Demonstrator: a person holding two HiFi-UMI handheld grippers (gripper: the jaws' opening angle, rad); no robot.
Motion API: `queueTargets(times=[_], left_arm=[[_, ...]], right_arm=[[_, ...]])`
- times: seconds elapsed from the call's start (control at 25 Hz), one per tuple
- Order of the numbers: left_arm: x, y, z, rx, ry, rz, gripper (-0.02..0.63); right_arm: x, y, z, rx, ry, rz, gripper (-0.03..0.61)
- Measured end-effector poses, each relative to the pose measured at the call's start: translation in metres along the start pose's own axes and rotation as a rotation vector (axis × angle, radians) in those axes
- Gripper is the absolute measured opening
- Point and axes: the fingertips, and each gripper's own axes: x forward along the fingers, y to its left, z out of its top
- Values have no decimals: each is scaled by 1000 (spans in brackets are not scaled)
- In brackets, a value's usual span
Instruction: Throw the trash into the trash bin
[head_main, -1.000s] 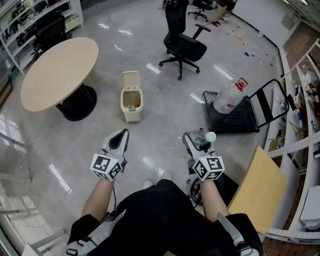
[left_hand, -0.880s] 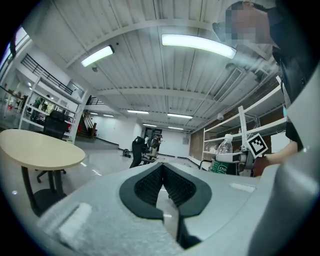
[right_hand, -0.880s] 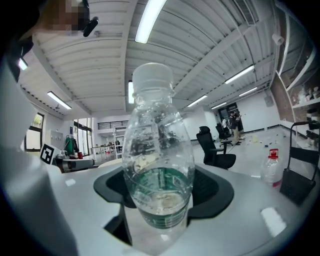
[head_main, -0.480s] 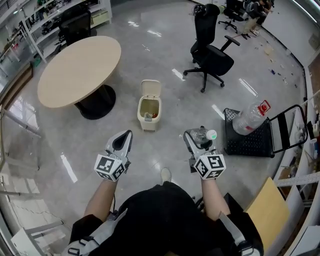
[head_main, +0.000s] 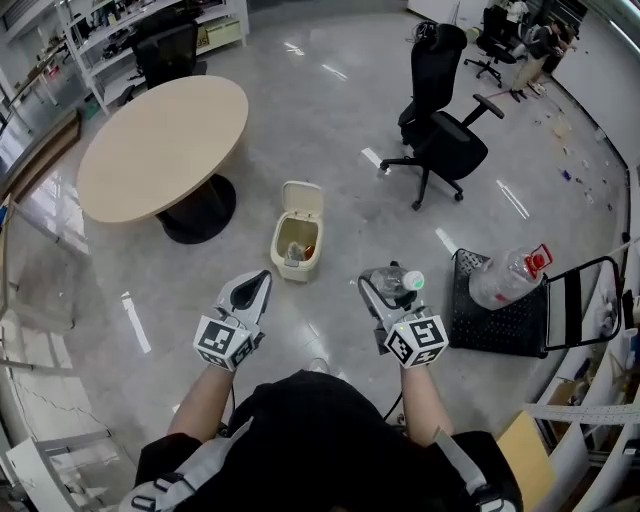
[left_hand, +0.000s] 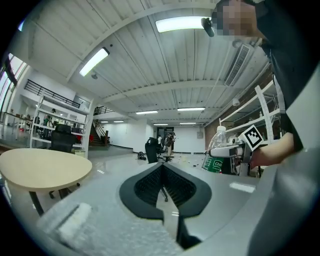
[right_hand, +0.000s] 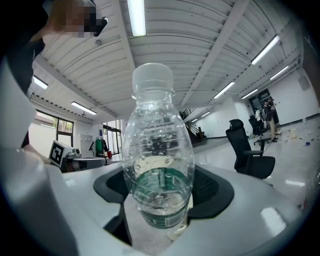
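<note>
A small cream trash bin (head_main: 294, 247) stands on the floor with its lid (head_main: 303, 198) flipped up and some trash inside. It lies just ahead of my left gripper (head_main: 261, 281), which is shut and empty; in the left gripper view its jaws (left_hand: 162, 169) meet edge to edge. My right gripper (head_main: 384, 286) is to the right of the bin, shut on a clear plastic bottle (head_main: 401, 284) with a white cap and green label. The bottle (right_hand: 157, 165) stands upright between the right gripper's jaws (right_hand: 160, 192) and hides most of what lies ahead. From the left gripper's camera the bottle (left_hand: 216, 152) shows at the right.
A round beige table (head_main: 160, 145) stands at the far left and a black office chair (head_main: 445, 140) at the far right. A black cart (head_main: 505, 315) carrying a large water jug (head_main: 508, 279) sits to the right. Shelving (head_main: 150, 25) lines the back wall.
The person has walked forward and turned; the bin has come from farther ahead to just in front of the left gripper. Both grippers kept their pose, the bottle still held.
</note>
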Motion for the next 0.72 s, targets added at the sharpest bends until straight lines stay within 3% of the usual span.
queueTargets(times=[0.36,0.72], left_arm=[[20,24,-16,-57,13,53,2],[47,118,-23,-96,-10,71,2]], right_arm=[[51,-18,-12,9,60,54,333],[145,-1,1,-61,80,85,331]])
